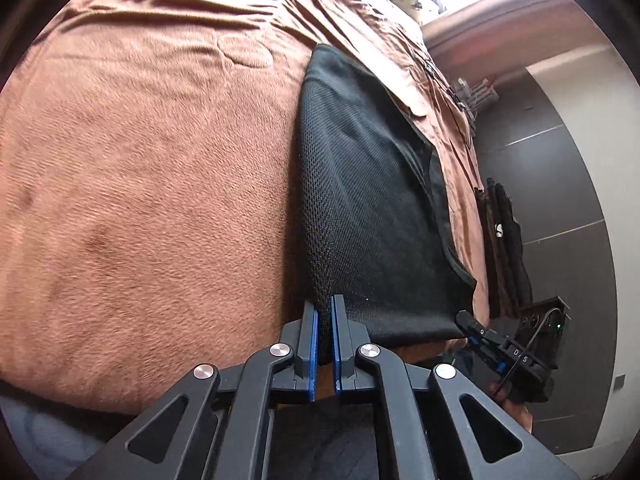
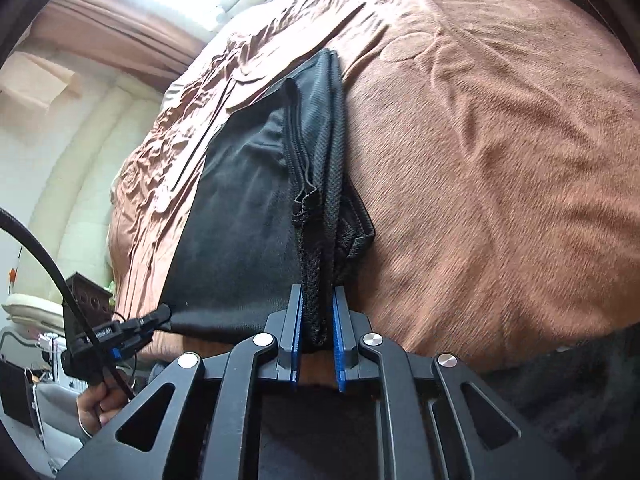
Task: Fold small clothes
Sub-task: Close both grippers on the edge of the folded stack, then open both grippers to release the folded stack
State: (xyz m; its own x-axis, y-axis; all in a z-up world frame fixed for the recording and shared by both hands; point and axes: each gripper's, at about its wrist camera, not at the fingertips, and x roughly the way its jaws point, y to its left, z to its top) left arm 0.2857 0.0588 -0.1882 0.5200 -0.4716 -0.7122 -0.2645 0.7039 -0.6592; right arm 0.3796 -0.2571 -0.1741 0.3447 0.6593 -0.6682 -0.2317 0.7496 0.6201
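a bed covered with a rumpled brown plush blanket (image 1: 140, 168) fills both views, with a pale wall and dark tiled floor beyond its edge. on the blanket lies the task's thing, a small black mesh garment (image 1: 360, 200), spread long from the near edge of the bed toward the far side.

the left tool (image 1: 325, 312) is clenched on one near corner of the garment, a thin bit of mesh pinched between its blue pads. the right tool (image 2: 318, 304) is clenched on the other near corner, where several layers and a stitched hem are bunched between the pads, so its jaws stand a little wider. each tool also shows small at the edge of the other's view, nipping its corner.

the fabric looks light, limp and open-weave; it should drape and sag rather than hold a shape, and the plush blanket will likely drag on it. the hemmed corners look like the soundest hold, since the mesh could snag or slip if pinched thinly. keeping both corners level and taut should let the fold land square.
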